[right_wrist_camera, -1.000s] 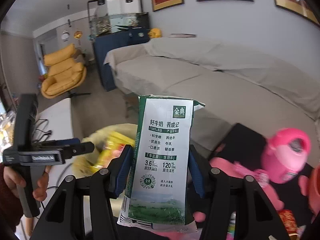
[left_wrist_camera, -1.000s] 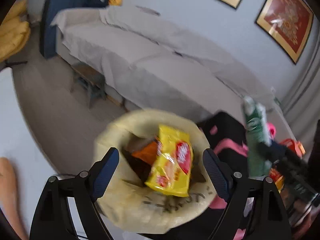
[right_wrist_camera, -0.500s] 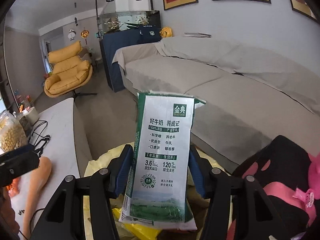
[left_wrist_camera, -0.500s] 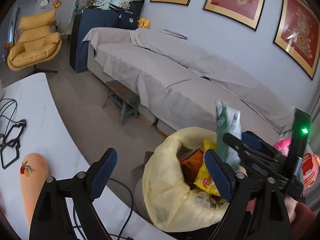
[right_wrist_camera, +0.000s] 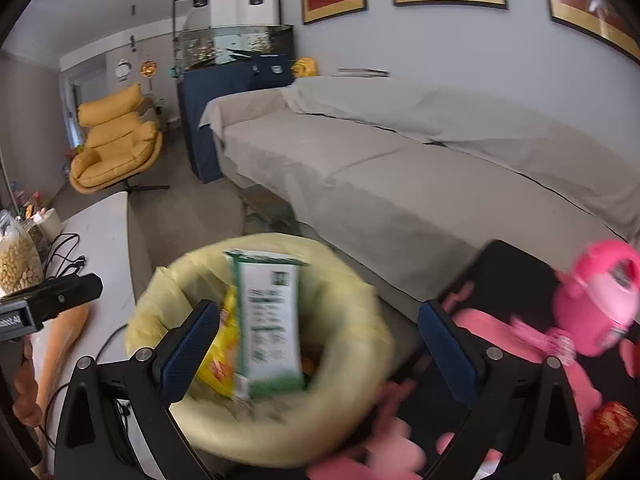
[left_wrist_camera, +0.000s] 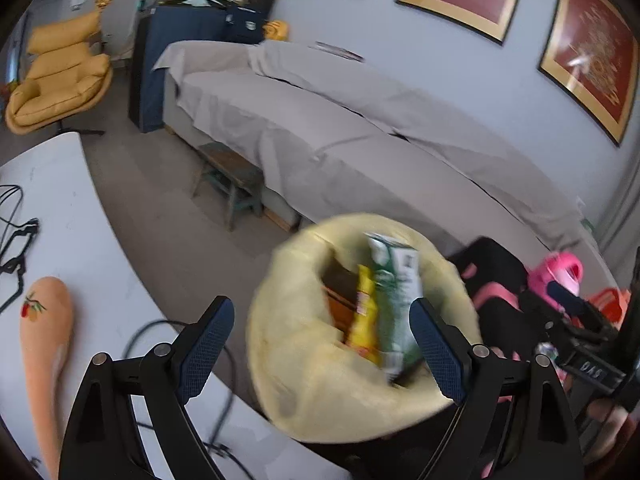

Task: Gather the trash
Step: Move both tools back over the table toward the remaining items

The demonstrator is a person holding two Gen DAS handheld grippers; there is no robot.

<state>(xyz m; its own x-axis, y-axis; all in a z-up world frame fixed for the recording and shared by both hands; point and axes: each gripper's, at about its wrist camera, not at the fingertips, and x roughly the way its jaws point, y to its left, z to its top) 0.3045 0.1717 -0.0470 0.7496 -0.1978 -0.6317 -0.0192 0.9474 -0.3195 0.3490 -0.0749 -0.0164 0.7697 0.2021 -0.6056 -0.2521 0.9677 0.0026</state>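
Left wrist view: left gripper spread wide, nothing gripped, hanging over the yellow trash bag. Milk carton sits tilted in the bag mouth at 1 o'clock of the gripper, beside a yellow snack wrapper. White table at 9 o'clock.

Right wrist view: right gripper has just been opening, jaws wide; carton is between them but free, blurred, dropping into the bag. Judgement: drop looks centred; pull the jaws straight up so they don't snag the rim, then go for the next piece.
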